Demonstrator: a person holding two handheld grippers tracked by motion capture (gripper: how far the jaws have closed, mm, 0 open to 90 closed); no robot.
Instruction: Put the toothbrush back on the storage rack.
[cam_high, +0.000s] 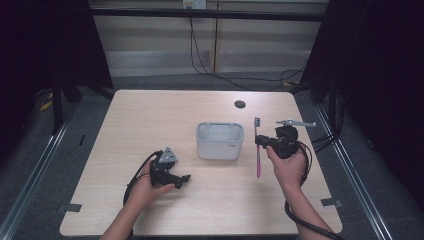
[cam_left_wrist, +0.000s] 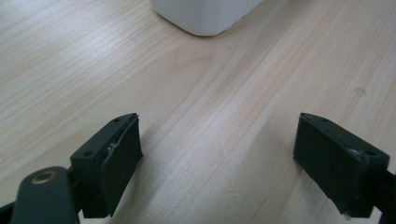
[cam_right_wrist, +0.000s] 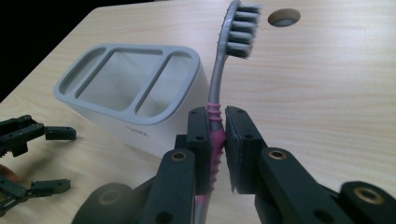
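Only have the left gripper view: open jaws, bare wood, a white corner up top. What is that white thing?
Observer: A white holder with three open compartments, standing mid-table.
Operator: Right hand-held gripper doing anything?
Observer: The right hand-held gripper is shut on a toothbrush, clamped at the pink part of the handle.
Operator: Which way is the brush head?
Observer: In the high view the bristle end points to the far edge, just right of the holder and apart from it.
Operator: Is my gripper close to the holder?
Observer: The left hand-held gripper is to the holder's near left, not touching.

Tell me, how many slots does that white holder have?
3: the white holder has a narrow slot at one end, a wide middle one and a smaller one nearest the toothbrush.
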